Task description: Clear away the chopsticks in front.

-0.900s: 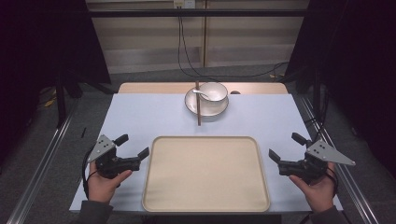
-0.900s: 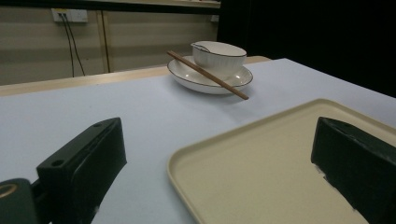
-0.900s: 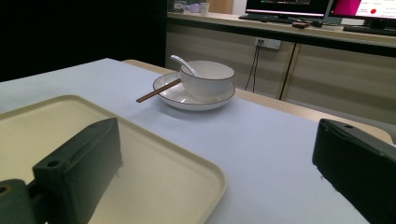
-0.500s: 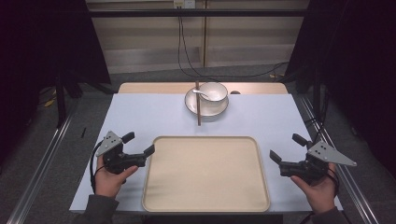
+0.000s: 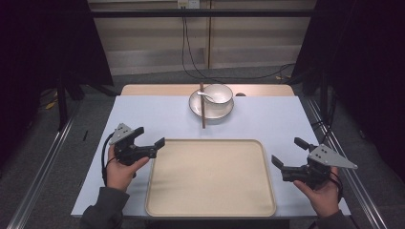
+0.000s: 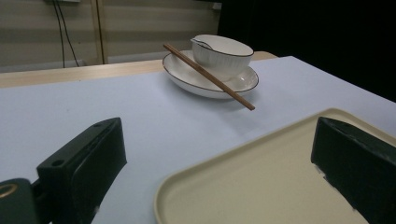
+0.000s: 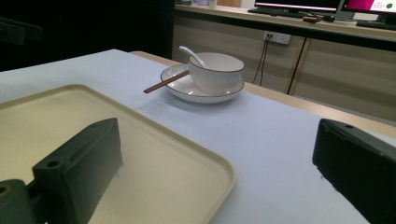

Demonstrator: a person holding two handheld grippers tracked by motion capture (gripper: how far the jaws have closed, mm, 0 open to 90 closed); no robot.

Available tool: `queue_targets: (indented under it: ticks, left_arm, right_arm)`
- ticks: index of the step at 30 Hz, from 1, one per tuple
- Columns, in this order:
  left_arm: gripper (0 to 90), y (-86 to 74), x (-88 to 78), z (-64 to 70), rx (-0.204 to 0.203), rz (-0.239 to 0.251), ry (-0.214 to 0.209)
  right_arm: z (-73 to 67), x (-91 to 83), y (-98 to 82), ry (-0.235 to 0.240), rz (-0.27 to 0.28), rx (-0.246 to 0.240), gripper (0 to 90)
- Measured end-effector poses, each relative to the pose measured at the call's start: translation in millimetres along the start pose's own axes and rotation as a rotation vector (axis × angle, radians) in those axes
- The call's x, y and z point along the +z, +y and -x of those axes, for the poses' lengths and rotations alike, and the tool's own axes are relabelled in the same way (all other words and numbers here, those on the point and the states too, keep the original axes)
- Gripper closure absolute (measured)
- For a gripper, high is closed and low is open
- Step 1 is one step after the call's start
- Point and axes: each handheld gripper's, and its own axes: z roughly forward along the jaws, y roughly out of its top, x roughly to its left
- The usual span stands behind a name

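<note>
The high view looks forward and down from above the person's side of the table (image 5: 167, 114), far enough back to take in the whole top, the floor on both sides and the wall behind. The left gripper view sits low, just above the table, and faces across the tray's (image 6: 261, 186) left corner toward the far edge, its own two jaws rising at the bottom corners. The right gripper view sits equally low at the other side, facing across the tray's right edge. All three views share the tray and the bowl (image 5: 218, 93) on its plate (image 5: 211, 106) with the chopsticks (image 5: 202, 106).
</note>
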Motion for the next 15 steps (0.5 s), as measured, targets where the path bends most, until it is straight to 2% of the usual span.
queue_targets:
  ticks: [1, 3, 4, 5, 8, 9, 11, 12, 15]
  left_arm:
    - [2.9, 5.0, 7.6, 1.0, 0.005, 0.001, -0.003]
    - [2.9, 7.7, 12.2, 1.6, 0.006, -0.001, -0.003]
    - [2.9, 12.9, 22.4, 2.6, 0.007, -0.005, -0.008]
    - [2.9, 12.9, 22.4, 2.6, 0.007, -0.005, -0.008]
    - [2.9, 21.3, 37.3, 4.2, 0.016, -0.015, 0.006]
    - [2.9, 25.9, 47.2, 5.1, 0.007, -0.026, 0.004]
    - [2.9, 27.7, 52.0, 5.9, 0.004, -0.031, 0.010]
    - [2.9, 30.5, 61.9, 6.9, 0.006, -0.045, 0.001]
    - [2.9, 32.7, 72.3, 8.3, 0.019, -0.066, 0.004]
  right_arm:
    - [0.2, -0.2, -0.1, -0.002, -0.001, 0.000, 1.0]
    - [-0.1, -1.1, -0.3, 0.000, 0.002, 0.004, 1.0]
    - [-0.1, -2.0, -0.2, 0.003, 0.003, 0.009, 1.0]
    - [-0.1, -2.0, -0.2, 0.003, 0.003, 0.009, 1.0]
    - [-0.4, -3.1, 0.1, -0.006, 0.010, 0.011, 1.0]
    - [-0.6, -3.1, -0.3, -0.002, 0.007, 0.001, 1.0]
    - [-0.6, -3.2, -0.3, 0.002, 0.007, 0.002, 1.0]
    - [-1.1, -3.0, -0.1, 0.001, 0.006, 0.004, 1.0]
    - [-1.1, -3.1, -0.8, -0.004, 0.000, 0.006, 1.0]
